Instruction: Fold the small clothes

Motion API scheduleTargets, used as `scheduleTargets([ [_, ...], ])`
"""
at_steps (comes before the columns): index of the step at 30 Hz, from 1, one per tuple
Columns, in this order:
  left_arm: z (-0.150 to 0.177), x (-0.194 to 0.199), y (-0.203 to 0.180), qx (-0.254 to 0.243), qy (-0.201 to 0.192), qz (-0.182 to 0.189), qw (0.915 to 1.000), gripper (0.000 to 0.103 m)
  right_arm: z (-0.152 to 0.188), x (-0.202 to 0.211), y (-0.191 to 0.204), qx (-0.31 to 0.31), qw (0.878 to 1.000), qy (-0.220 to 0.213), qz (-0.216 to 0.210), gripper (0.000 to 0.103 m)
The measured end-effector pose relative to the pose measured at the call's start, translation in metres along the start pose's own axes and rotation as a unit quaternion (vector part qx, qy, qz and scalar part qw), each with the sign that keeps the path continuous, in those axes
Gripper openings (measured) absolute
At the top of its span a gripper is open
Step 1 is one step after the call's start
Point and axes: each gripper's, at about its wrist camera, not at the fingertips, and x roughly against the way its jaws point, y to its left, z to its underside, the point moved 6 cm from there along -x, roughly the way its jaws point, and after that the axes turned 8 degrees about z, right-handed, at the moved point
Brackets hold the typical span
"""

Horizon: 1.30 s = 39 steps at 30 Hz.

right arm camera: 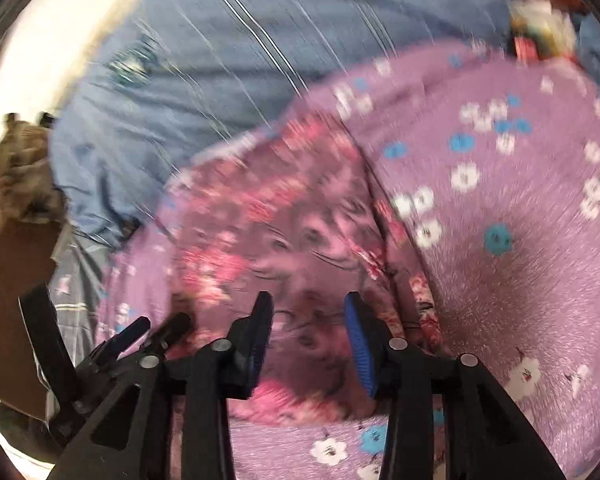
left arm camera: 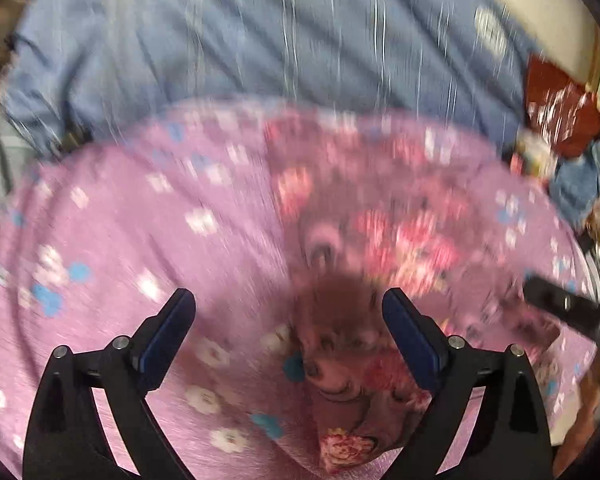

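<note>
Pink garment (left arm camera: 364, 236) with red-pink floral print; lilac sheet (left arm camera: 140, 240) with white, blue flowers; blue striped bedding (left arm camera: 220, 40).

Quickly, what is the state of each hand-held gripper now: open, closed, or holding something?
Left hand-held gripper: open wide, holding nothing, above the pink printed garment.
Right hand-held gripper: open, holding nothing, above the same garment.

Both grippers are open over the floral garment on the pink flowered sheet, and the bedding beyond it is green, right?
Not green. The bedding beyond is blue with thin pale stripes, as the left wrist view shows. The rest holds: the left gripper and right gripper stand open over the floral garment, which lies on the pink flowered sheet.
</note>
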Motion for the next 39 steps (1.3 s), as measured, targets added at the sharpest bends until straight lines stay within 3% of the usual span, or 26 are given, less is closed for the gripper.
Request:
scheduleTargets([
  [5,-0.016,0.034,0.007,-0.020,-0.064,-0.043,0.9968,0.096,-0.009,0.025,0.016,0.027,0.998,-0.065,-0.006,0.055],
  [15,-0.023,0.031,0.013,-0.021,-0.065,-0.055,0.9961,0.096,-0.012,0.002,0.056,0.071,0.995,-0.074,0.002,0.055],
  [23,-0.020,0.026,0.012,-0.020,-0.060,-0.057,0.9964,0.096,-0.015,-0.015,0.047,0.076,0.992,-0.068,0.078,0.055],
  [31,-0.015,0.017,0.004,-0.033,-0.053,-0.062,0.9961,0.096,-0.020,-0.016,0.038,0.098,0.980,-0.081,0.152,0.055],
  [39,-0.015,0.011,-0.005,-0.040,-0.052,-0.062,0.9959,0.096,-0.026,-0.008,0.035,0.120,0.971,-0.099,0.182,0.055],
])
